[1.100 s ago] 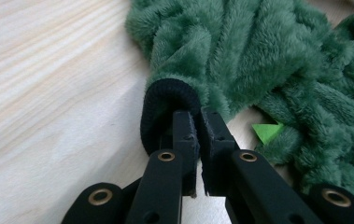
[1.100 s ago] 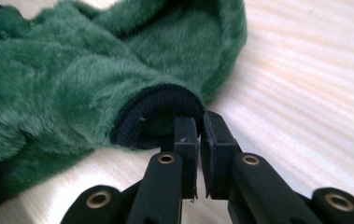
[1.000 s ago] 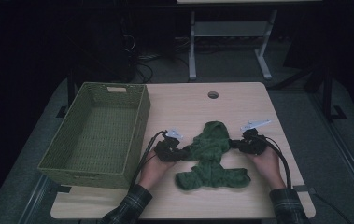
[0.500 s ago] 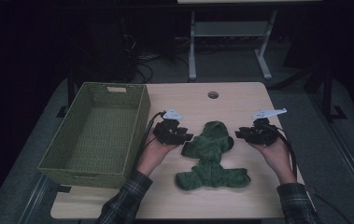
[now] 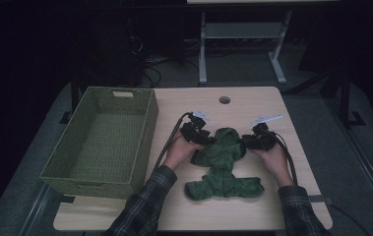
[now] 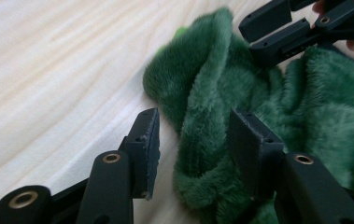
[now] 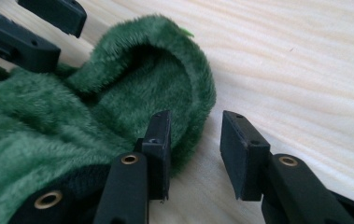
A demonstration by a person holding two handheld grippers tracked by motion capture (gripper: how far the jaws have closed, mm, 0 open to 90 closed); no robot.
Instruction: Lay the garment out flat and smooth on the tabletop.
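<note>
while the green fleece garment (image 5: 222, 164) is lying crumpled on the table (image 5: 253, 105), right of the woven basket (image 5: 103, 140), both tools are sitting at its upper end, one on each side. left tool (image 5: 208, 140) is resting at the garment's left edge; in the left gripper view a rolled fold of fleece (image 6: 207, 126) is standing between the parted jaws, and no pad is pressing on it. its jaws have just been opening. right tool (image 5: 246, 141) is sitting at the right edge; in the right gripper view its jaws are standing apart, one against the hood rim (image 7: 191, 88), bare wood between them. these jaws have just been opening too. both tools released.
</note>
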